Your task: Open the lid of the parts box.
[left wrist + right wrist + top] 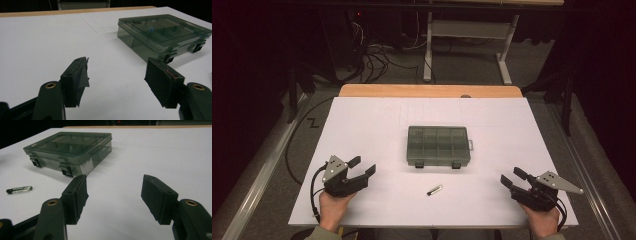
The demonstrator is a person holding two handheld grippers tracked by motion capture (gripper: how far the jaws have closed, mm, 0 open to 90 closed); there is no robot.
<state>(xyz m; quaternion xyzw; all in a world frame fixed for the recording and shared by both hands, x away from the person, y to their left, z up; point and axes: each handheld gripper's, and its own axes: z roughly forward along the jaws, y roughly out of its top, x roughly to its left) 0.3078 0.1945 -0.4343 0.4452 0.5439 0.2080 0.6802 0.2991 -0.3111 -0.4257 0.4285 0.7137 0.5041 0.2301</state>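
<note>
A smoky-green clear compartment box (437, 146) lies shut in the middle of the white table, its two black latches facing the person. In the left gripper view the box (162, 35) is ahead and to the right; in the right gripper view the box (70, 152) is ahead and to the left. A small clear vial with a black cap (434, 190) lies in front of the box, also seen as the vial (19, 189). My left gripper (362, 167) rests open near the front left. My right gripper (512, 178) rests open near the front right. Nothing is between either pair of jaws.
The white sheet (362, 120) covers the table, with a wooden strip (427, 91) along the far edge. Beyond it are cables on the floor and a white table frame (467, 35). Dark floor lies on both sides.
</note>
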